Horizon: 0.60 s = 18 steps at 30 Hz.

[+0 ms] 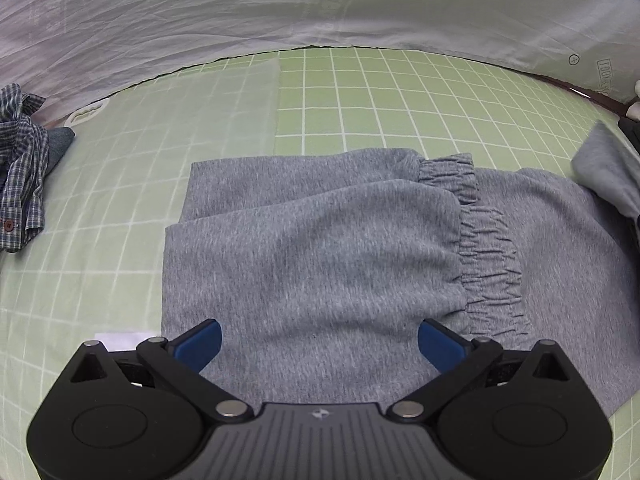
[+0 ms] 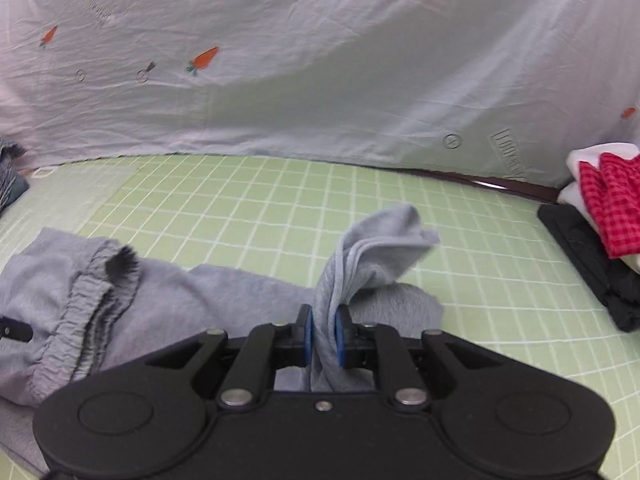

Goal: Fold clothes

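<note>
Two tongs at work: right tongs [image 2: 323,334] clamp a bunched end of the grey sweatpants [image 1: 320,248], lifting it for the fold; left tongs [image 1: 320,338] hover open above the pants, which lie on the green grid mat [image 1: 360,92].

trousers [image 1: 320,248] on mat [image 1: 360,92] | shirt [image 1: 20,168] left | stack [image 2: 600,232] right | sheet [image 2: 320,60] behind

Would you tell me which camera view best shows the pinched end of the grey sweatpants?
The right wrist view: the right gripper is shut on the grey sweatpants, the bunched end rising between its pads. The left wrist view shows only that raised end at its right edge.
</note>
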Available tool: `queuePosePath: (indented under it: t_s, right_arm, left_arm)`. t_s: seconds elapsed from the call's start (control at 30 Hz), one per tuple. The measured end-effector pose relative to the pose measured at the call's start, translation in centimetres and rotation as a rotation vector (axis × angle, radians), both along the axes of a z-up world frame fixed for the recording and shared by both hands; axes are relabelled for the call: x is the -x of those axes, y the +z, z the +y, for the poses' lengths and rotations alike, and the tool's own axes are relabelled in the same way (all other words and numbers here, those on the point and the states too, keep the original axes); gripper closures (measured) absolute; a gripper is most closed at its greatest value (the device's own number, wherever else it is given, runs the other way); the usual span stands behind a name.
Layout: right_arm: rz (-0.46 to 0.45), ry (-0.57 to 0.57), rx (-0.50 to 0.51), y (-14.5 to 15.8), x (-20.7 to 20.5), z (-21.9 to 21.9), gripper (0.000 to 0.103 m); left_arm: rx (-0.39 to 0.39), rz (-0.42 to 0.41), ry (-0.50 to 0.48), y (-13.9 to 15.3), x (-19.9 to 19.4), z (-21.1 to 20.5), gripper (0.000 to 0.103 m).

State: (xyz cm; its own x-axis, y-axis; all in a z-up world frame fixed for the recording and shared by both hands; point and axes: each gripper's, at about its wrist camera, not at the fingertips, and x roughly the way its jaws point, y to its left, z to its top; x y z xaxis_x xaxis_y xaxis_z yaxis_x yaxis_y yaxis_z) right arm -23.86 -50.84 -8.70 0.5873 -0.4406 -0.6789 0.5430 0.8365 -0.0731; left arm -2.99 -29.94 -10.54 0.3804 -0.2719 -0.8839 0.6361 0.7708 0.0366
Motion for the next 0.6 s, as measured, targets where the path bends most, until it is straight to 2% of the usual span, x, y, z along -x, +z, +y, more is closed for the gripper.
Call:
queuePosePath:
  t_s: [0.1,0.13,0.17,0.2,0.23,0.3,0.47,0.53,0.6]
  right_arm:
    - [0.057,0.022,-0.104,-3.2,-1.6,2.4,0.09]
    - [0.072,0.023,-0.135,-4.1,-2.0,3.0,0.086]
    - [0.072,0.031,-0.111,-3.9,-2.0,3.6,0.081]
    - [0.077,0.038,-0.102,-3.5,-2.0,3.8,0.07]
    - [0.061,0.034,-0.092,-2.8,-1.9,3.9,0.062]
    - [-0.011,0.007,-0.092,-1.5,-1.0,4.0,0.06]
    - [-0.156,-0.202,-0.089,0.8,2.3,2.3,0.059]
    - [-0.157,-0.3,-0.076,0.8,3.3,1.1,0.057]
    - [-0.111,-0.389,-0.084,-0.2,4.0,-0.6,0.057]
  left_arm:
    - [-0.029,0.015,-0.021,-0.9,0.2,0.3,0.0]
    - [-0.036,0.023,-0.03,-1.3,0.2,0.5,0.0]
    - [-0.044,0.03,-0.039,-1.7,0.1,0.8,0.0]
    - [-0.049,0.036,-0.049,-2.0,0.2,1.0,0.0]
    - [-0.049,0.037,-0.06,-2.3,0.3,1.1,0.0]
    - [-0.042,0.041,-0.072,-2.6,0.3,1.3,0.0]
    - [-0.029,0.036,-0.086,-2.8,0.0,1.3,0.0]
    - [-0.021,0.03,-0.091,-2.9,0.0,1.4,0.0]
    - [-0.02,0.03,-0.094,-3.0,-0.1,1.3,0.0]
